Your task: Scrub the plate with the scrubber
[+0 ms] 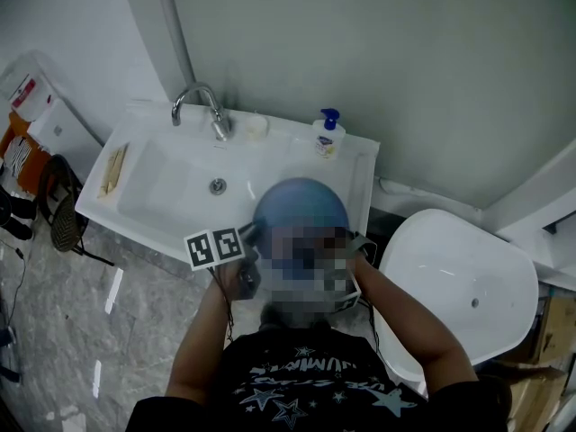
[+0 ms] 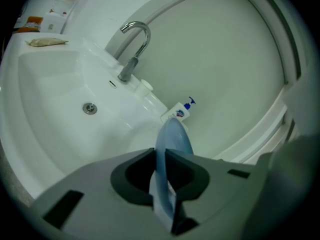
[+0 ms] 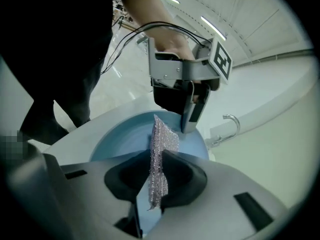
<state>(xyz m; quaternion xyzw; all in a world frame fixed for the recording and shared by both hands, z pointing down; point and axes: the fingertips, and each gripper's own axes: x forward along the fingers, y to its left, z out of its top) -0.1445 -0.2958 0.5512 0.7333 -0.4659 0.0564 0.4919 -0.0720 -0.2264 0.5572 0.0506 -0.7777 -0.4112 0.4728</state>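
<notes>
Now | left claw (image 2: 160, 159): pinching plate (image 2: 176, 136) rim (edge-on) | right claw (image 3: 157, 159): clamped on scrubber (image 3: 165, 139), before plate

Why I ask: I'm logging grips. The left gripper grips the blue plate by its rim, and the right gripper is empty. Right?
Not quite. The right gripper is not empty: its jaws are shut on a silvery mesh scrubber, as the right gripper view shows. The left gripper does grip the blue plate by its rim.
</notes>
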